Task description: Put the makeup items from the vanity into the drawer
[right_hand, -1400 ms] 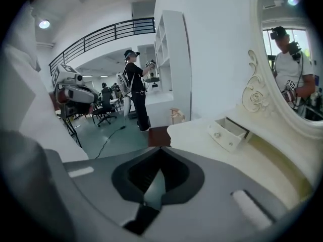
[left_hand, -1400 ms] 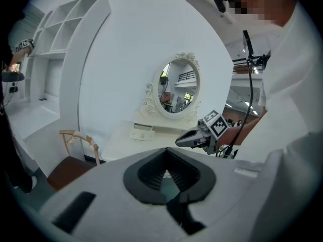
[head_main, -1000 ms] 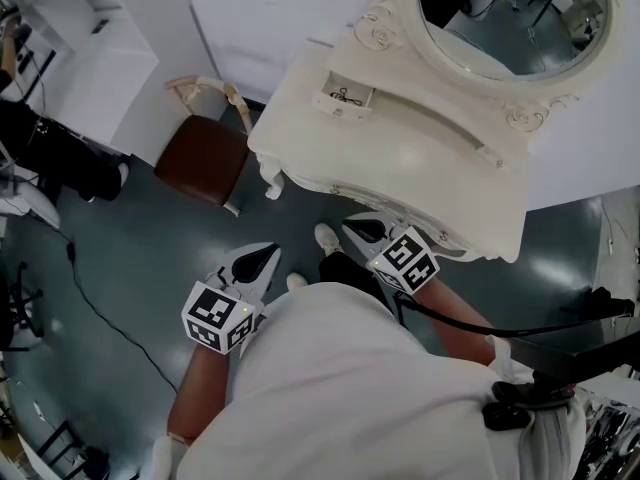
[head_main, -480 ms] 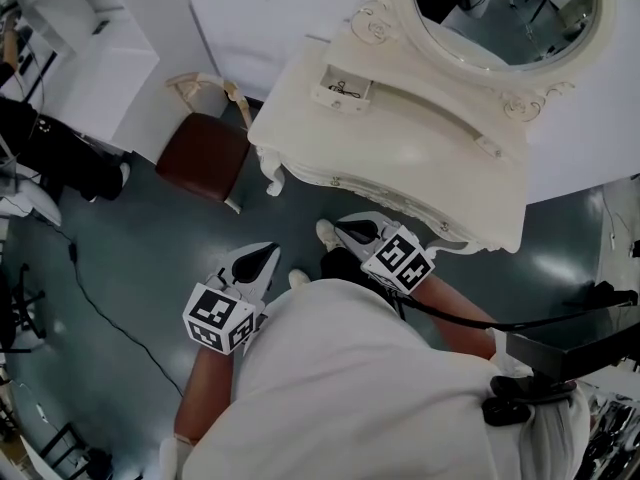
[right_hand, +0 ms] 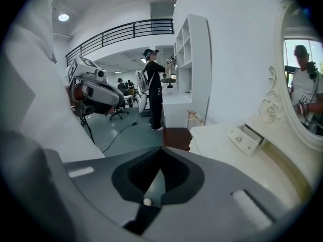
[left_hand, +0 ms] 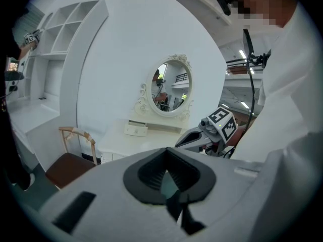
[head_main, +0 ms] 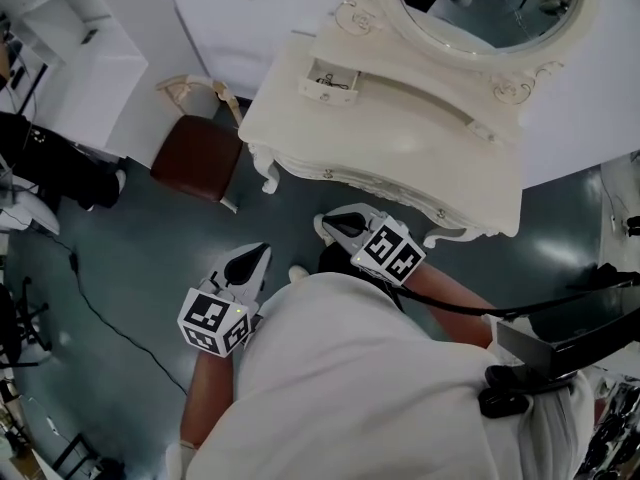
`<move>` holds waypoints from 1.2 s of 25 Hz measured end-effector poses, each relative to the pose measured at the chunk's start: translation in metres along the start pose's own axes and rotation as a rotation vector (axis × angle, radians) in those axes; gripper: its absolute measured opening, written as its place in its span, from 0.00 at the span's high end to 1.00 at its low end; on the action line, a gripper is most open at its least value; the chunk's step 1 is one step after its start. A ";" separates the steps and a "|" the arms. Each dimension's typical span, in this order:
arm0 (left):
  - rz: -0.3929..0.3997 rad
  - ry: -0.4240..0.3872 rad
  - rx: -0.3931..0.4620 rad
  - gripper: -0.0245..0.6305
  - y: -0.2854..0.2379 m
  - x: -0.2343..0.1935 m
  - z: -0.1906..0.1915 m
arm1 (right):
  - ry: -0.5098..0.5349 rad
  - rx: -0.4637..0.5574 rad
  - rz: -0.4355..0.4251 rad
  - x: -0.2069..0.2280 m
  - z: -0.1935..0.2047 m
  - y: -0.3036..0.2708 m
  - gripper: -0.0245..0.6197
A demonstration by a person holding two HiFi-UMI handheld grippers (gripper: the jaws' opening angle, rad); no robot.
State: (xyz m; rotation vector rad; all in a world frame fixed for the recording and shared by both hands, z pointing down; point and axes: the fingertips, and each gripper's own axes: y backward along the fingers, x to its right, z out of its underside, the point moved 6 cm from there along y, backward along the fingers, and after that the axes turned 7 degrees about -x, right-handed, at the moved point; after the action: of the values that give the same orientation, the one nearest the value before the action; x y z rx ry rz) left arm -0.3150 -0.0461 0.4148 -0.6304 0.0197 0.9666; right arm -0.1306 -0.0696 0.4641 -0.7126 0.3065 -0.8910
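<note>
Toward twelve o'clock from the left gripper [head_main: 260,250] and right gripper [head_main: 323,221], both held closed on nothing, the vanity [head_main: 400,153] and its small opened drawer [head_main: 330,78] are shown.

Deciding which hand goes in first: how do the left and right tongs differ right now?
The right tongs sit close to the front edge of the vanity; the left tongs hang farther back over the floor. In the head view the right tongs point sideways along that edge, while the left tongs point up toward it. Both are shut and empty.
</note>
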 end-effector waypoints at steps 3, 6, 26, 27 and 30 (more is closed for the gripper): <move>0.000 -0.002 0.004 0.96 0.001 0.001 0.001 | 0.004 0.002 0.001 -0.003 -0.002 0.000 0.96; -0.003 -0.001 0.004 0.96 0.002 0.000 0.003 | 0.007 0.006 -0.001 -0.004 -0.004 -0.001 0.96; 0.023 0.011 -0.015 0.96 -0.013 -0.001 0.001 | 0.010 -0.009 -0.008 0.005 0.001 -0.003 0.96; 0.024 0.011 -0.018 0.96 -0.014 -0.002 0.001 | 0.009 -0.008 -0.009 0.006 0.000 -0.003 0.96; 0.026 0.013 -0.024 0.96 -0.017 -0.005 -0.001 | 0.013 -0.008 -0.008 0.011 0.000 -0.006 0.96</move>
State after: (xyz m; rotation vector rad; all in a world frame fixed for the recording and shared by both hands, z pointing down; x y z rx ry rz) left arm -0.3043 -0.0575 0.4241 -0.6597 0.0283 0.9888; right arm -0.1273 -0.0802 0.4687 -0.7166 0.3191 -0.9027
